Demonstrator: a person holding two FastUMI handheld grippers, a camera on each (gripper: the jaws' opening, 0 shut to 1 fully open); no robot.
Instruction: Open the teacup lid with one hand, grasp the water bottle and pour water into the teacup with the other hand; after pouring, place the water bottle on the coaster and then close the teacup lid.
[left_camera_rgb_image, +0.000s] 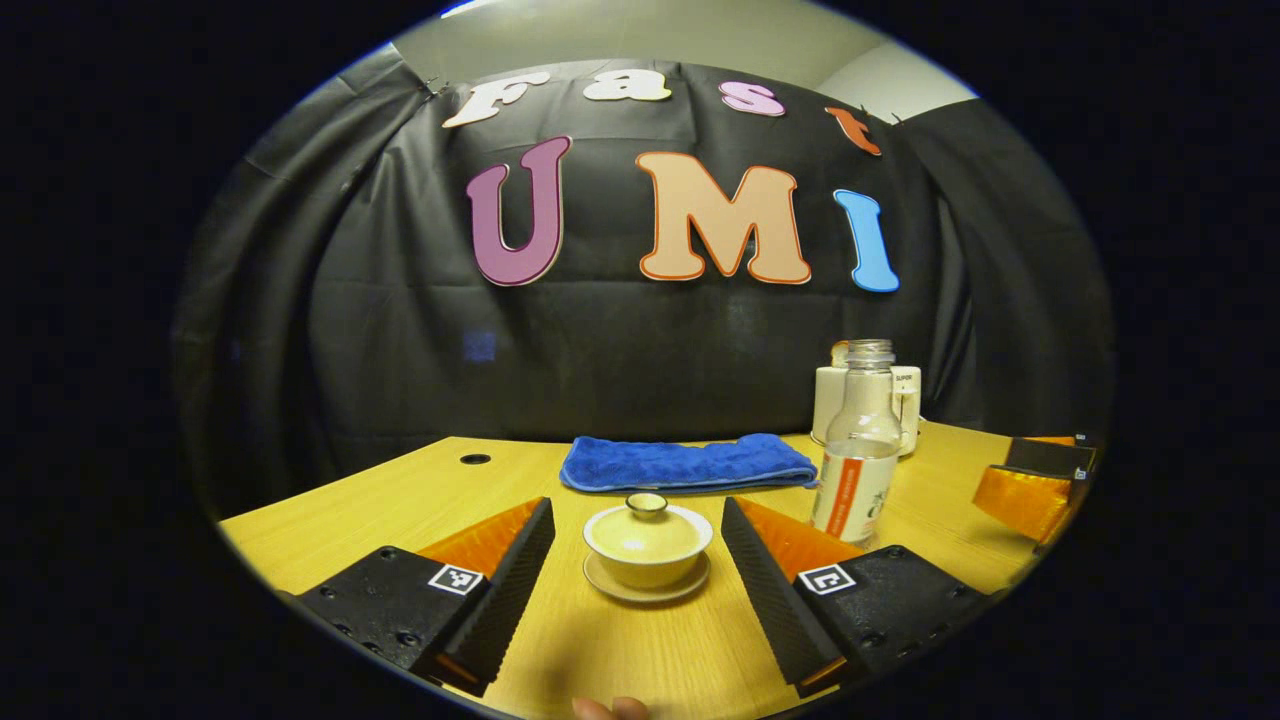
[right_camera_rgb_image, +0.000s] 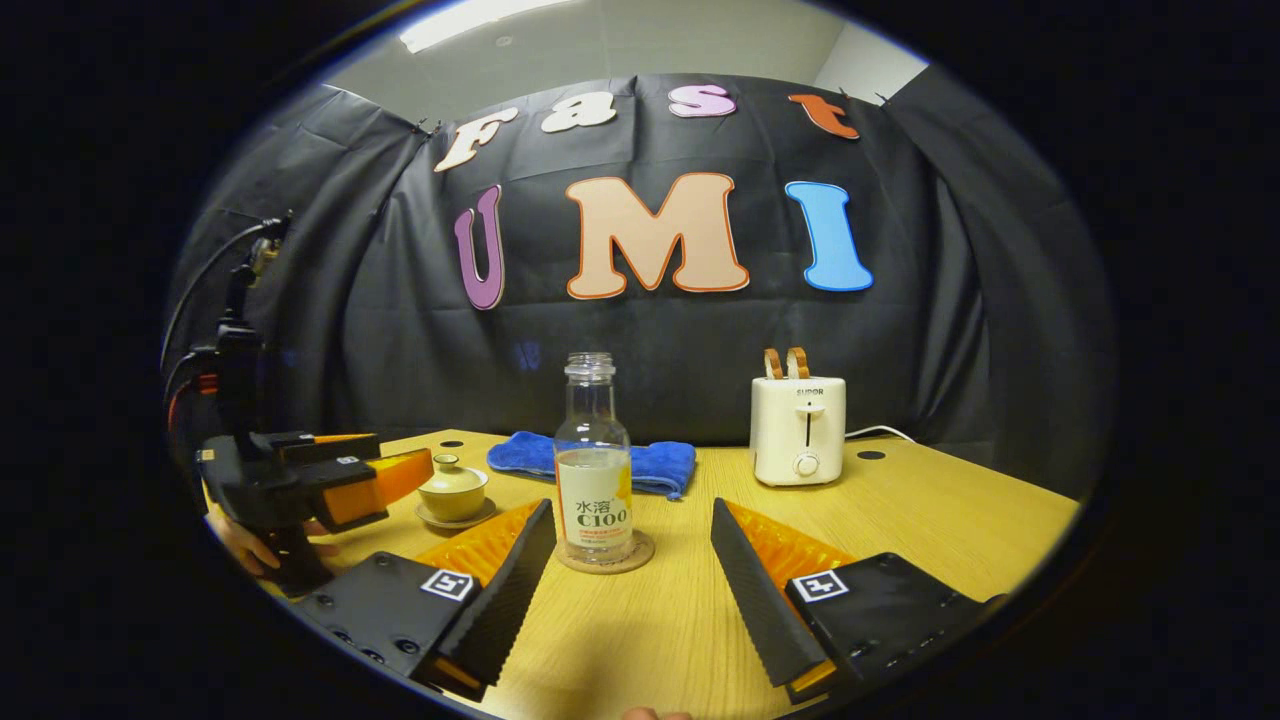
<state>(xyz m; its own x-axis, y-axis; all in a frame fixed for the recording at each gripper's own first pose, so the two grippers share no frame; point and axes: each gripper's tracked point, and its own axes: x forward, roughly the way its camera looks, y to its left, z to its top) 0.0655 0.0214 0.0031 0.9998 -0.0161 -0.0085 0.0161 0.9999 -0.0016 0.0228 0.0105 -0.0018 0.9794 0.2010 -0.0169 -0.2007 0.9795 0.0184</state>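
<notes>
The left gripper (left_camera_rgb_image: 638, 555) hovers with jaws spread wide, empty, the lidded teacup (left_camera_rgb_image: 647, 543) on its saucer just ahead between the fingers. The right gripper (right_camera_rgb_image: 632, 560) is likewise agape and empty before the water bottle (right_camera_rgb_image: 593, 465), uncapped, clear, partly filled, standing upright on the coaster (right_camera_rgb_image: 604, 560) mid-table (right_camera_rgb_image: 930, 520). Behind lie a blue towel (right_camera_rgb_image: 592, 461) and a toaster (right_camera_rgb_image: 798, 428) near the far edge.

A glossy glazed ceramic teacup (left_camera_rgb_image: 647, 545), a clear smooth water bottle (right_camera_rgb_image: 593, 462) with a paper-like label, a fuzzy blue cloth (left_camera_rgb_image: 688, 463), and a matt wood-grain table (right_camera_rgb_image: 940, 525) are seen.
</notes>
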